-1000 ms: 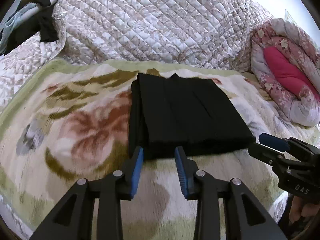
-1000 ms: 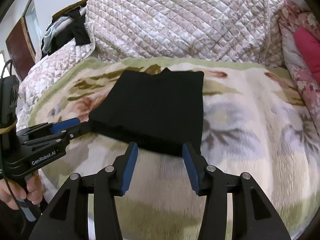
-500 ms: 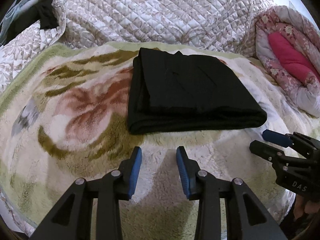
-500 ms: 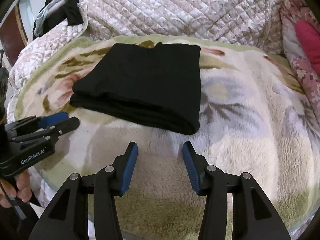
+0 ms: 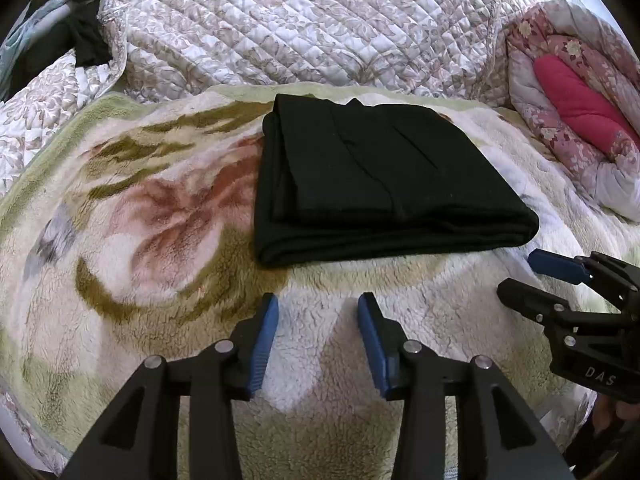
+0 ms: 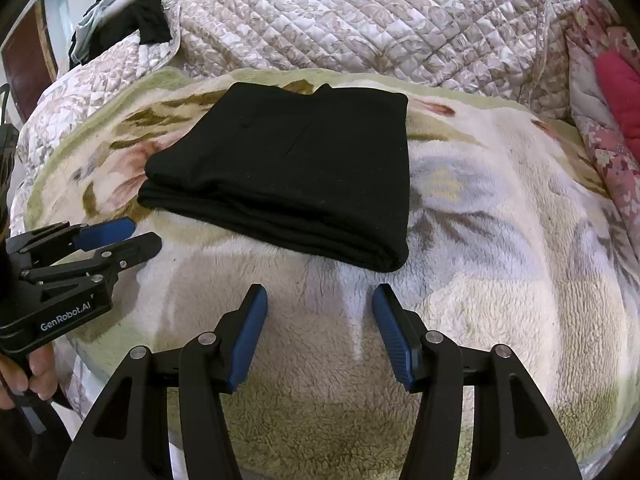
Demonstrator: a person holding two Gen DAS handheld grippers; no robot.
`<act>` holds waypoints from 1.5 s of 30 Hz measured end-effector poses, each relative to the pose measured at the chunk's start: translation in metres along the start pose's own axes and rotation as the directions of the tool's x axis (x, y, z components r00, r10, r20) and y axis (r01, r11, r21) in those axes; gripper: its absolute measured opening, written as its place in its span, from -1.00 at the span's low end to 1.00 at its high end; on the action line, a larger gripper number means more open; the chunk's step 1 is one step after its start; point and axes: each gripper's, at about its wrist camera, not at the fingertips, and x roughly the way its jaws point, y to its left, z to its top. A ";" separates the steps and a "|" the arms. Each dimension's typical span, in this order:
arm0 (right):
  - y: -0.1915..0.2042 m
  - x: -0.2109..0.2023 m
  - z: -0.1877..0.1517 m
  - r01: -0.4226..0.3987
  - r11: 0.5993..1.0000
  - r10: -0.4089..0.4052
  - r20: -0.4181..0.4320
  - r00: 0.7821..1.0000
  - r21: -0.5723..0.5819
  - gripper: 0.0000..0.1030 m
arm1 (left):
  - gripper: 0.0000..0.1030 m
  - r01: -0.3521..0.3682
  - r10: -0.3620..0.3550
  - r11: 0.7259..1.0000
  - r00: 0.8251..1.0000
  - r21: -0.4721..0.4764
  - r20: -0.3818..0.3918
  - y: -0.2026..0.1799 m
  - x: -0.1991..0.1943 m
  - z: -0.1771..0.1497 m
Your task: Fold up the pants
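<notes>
Black pants [image 5: 380,176] lie folded into a flat rectangular stack on a fluffy floral blanket [image 5: 140,220]; the right wrist view shows the same pants [image 6: 296,168] from the other side. My left gripper [image 5: 318,312] hovers over bare blanket just short of the stack's near edge, its jaws opening with nothing between them. My right gripper [image 6: 320,304] stands likewise before the near right corner, jaws opening and empty. Each view catches the other gripper at its side: the right gripper [image 5: 524,274] and the left gripper [image 6: 138,234].
A quilted floral cover [image 5: 300,28] is heaped behind the blanket. A pink and floral rolled comforter [image 5: 576,112] lies at the right. Dark clothes [image 6: 136,24] hang at the far left. A hand [image 6: 32,368] grips the left handle at the bed's edge.
A second ago both grippers were at the stack's near edge; they have since drawn back off it, leaving the pants lying on the blanket. Both pairs of jaws stand slightly wider.
</notes>
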 end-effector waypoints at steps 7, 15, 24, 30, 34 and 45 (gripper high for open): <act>0.001 0.000 -0.001 0.001 1.000 -0.001 0.000 1.000 0.000 0.09 | -0.09 -0.003 0.003 1.000 1.000 0.003 -0.001 -0.002 0.000 0.000; 0.001 0.000 0.000 0.006 1.000 -0.006 0.001 1.000 -0.008 0.10 | -0.07 -0.003 0.003 1.000 1.000 0.005 -0.002 -0.003 0.001 -0.001; 0.002 0.000 -0.001 0.005 1.000 -0.005 0.001 1.000 -0.006 0.11 | -0.05 -0.002 0.002 1.000 1.000 0.005 -0.004 -0.002 0.001 -0.001; 0.003 0.000 -0.001 0.006 1.000 -0.006 0.002 1.000 -0.007 0.11 | -0.04 -0.003 0.003 1.000 1.000 0.008 -0.005 -0.002 0.002 -0.001; 0.003 0.000 -0.001 0.007 1.000 -0.007 0.002 1.000 -0.007 0.11 | -0.04 -0.002 0.003 1.000 1.000 0.007 -0.007 -0.002 0.002 -0.001; 0.003 0.000 -0.001 0.007 1.000 -0.007 0.002 1.000 -0.007 0.11 | -0.03 -0.002 0.002 1.000 1.000 0.007 -0.009 -0.003 0.002 0.000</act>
